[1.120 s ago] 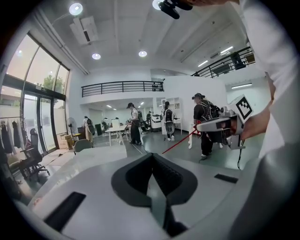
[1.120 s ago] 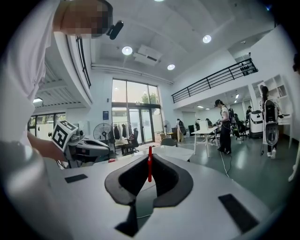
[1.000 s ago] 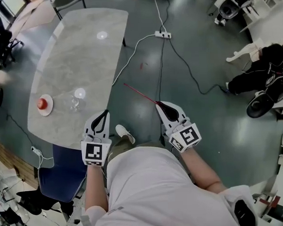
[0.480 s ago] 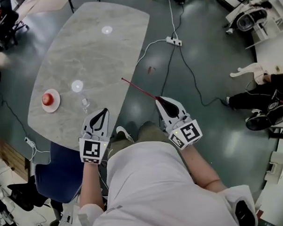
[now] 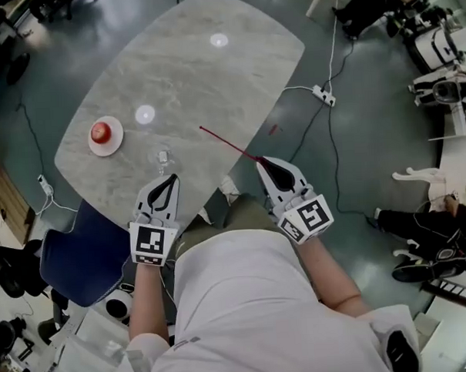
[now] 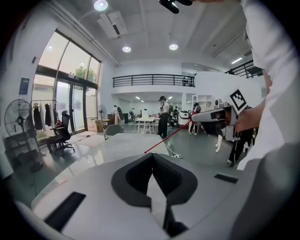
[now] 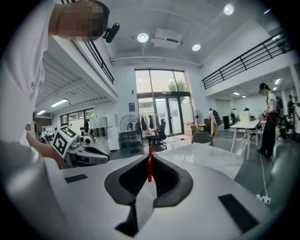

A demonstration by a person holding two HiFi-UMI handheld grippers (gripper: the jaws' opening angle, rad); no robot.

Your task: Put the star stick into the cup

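From here the right gripper (image 5: 260,164) has its fingers (image 7: 168,181) pinched on the red star stick (image 5: 227,144), which slants up-left over the table (image 5: 213,82), its tip apart from the clear cup (image 5: 162,157) just above the left gripper (image 5: 172,181), whose fingers are closed on nothing, with a plate (image 5: 115,139) of red fruit further left.

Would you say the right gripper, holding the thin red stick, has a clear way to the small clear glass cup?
Probably yes: the right gripper holds the thin red stick over the marble table, and nothing stands between its tip and the small clear glass cup.
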